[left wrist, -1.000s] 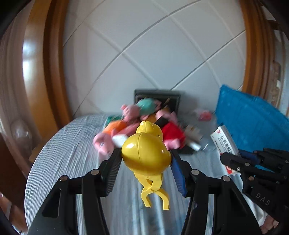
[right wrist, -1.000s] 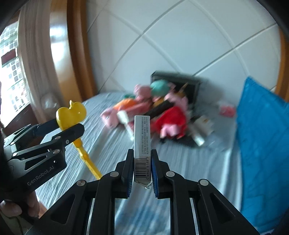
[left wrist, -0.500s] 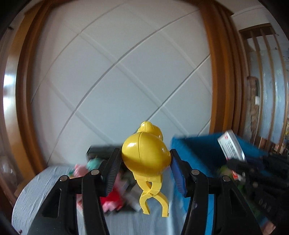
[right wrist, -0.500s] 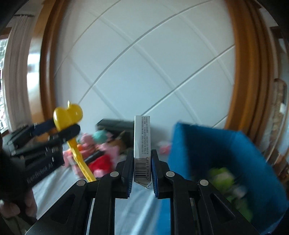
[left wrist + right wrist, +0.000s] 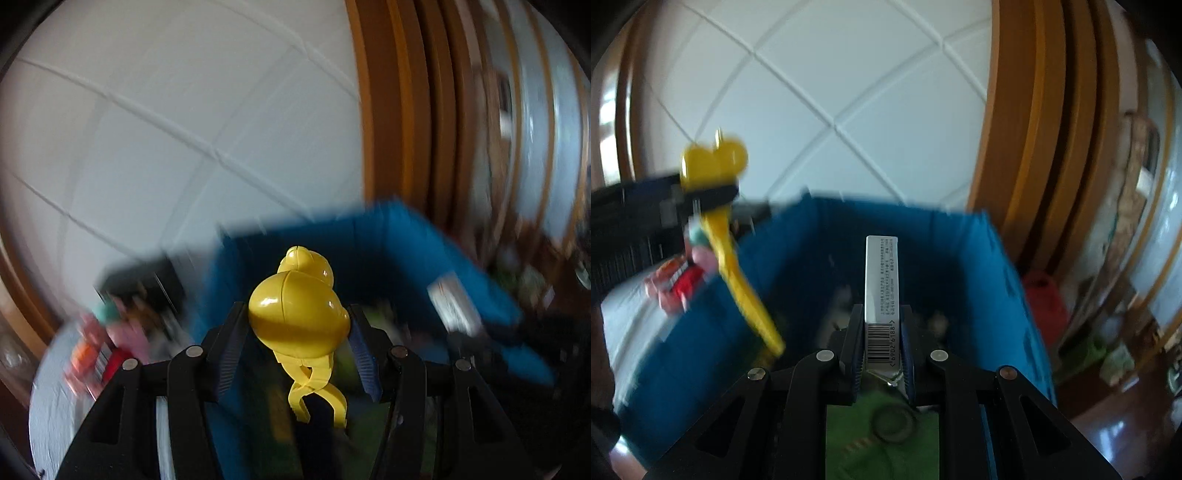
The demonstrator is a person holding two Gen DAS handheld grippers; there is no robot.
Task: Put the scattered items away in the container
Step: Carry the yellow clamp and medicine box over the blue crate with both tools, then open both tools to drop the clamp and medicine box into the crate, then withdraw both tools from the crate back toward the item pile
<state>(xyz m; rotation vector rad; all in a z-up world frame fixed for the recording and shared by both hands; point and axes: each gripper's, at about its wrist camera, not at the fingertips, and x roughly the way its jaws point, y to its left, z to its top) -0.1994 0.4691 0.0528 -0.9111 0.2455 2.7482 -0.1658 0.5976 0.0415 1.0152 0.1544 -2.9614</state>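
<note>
The yellow toy (image 5: 299, 321) sits clamped by its bulbous head between the pads of the left tongs (image 5: 295, 332), presumably because the head is the fattest, firmest part to pinch; its long axis runs from that head down through the forked handle, which hangs below the pads and, in the right wrist view, slants down toward the open mouth of the blue container (image 5: 982, 258); the slim white box (image 5: 881, 280) is pinched at its barcoded end by the right tongs (image 5: 881, 343), which are drawn nearly together on its thin sides; its long axis lies straight along the fingers, free end pointing forward over the container; both things hang above the container's opening, a sensible pose for dropping them in; green contents show inside; left of the container, blurred plush toys (image 5: 679, 277) lie on the bed (image 5: 51, 413), not yet tidied.
</note>
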